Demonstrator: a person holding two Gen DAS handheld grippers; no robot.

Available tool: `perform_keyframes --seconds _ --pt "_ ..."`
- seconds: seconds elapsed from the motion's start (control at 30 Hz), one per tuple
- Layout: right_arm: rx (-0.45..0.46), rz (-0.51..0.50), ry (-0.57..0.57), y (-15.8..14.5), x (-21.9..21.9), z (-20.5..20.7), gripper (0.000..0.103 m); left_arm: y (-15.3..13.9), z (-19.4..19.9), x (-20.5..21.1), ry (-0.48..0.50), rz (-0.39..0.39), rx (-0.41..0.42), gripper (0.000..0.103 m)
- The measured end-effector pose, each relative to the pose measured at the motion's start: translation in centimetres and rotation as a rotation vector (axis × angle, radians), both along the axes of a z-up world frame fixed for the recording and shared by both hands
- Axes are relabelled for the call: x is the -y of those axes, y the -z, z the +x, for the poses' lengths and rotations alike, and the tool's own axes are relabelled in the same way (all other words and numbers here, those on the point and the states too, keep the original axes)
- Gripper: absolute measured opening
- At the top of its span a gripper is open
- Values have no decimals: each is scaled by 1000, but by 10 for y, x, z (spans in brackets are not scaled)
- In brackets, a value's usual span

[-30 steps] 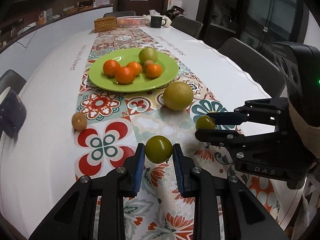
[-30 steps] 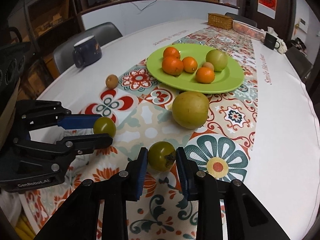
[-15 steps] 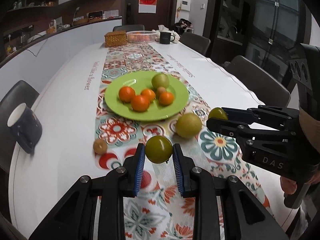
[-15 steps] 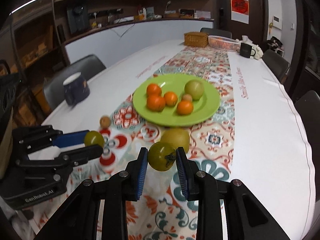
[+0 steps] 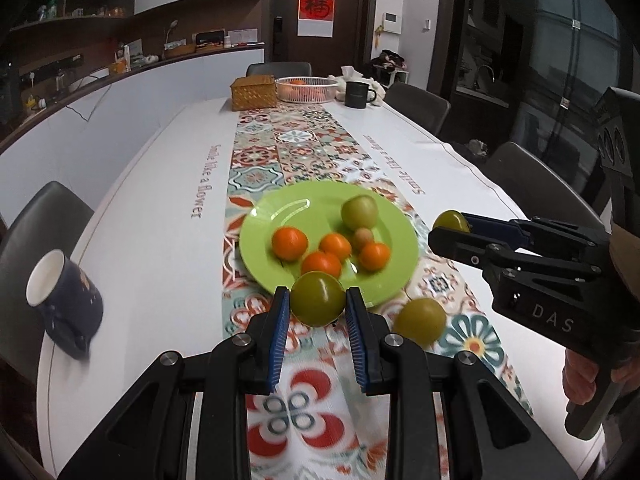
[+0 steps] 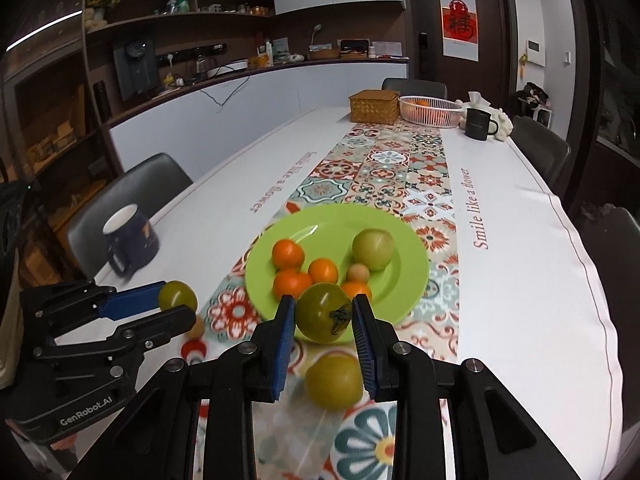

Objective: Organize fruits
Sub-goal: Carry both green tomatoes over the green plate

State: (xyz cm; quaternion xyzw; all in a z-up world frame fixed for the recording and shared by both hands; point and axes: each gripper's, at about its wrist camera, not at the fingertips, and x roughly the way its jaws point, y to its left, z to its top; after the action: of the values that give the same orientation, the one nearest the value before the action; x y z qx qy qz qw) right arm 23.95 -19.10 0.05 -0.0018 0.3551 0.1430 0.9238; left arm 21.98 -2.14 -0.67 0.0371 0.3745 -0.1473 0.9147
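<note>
With both my left gripper [image 5: 318, 312] and right gripper [image 6: 324, 322] each clamped on a small round green tomato in the air near the shiny lime-green plate [image 5: 280, 216], I'd guess next up is lowering them beside the oranges [image 5: 290, 243].

"DAS" on right gripper [image 5: 450, 228]; "GenRobot.AI", left gripper [image 6: 176, 302]

Navy mug [image 5: 64, 304] beside patterned runner [image 5: 280, 148].
</note>
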Motion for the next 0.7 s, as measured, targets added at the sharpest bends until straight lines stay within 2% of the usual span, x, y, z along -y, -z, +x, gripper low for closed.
perform_keyframes --seconds 0.27,0.7 --pt "-5 -1 -2 0 -5 34 30 1 40 0 3 5 5 28" --pt "-39 1 -4 19 -9 82 30 22 97 7 32 17 -13 28"
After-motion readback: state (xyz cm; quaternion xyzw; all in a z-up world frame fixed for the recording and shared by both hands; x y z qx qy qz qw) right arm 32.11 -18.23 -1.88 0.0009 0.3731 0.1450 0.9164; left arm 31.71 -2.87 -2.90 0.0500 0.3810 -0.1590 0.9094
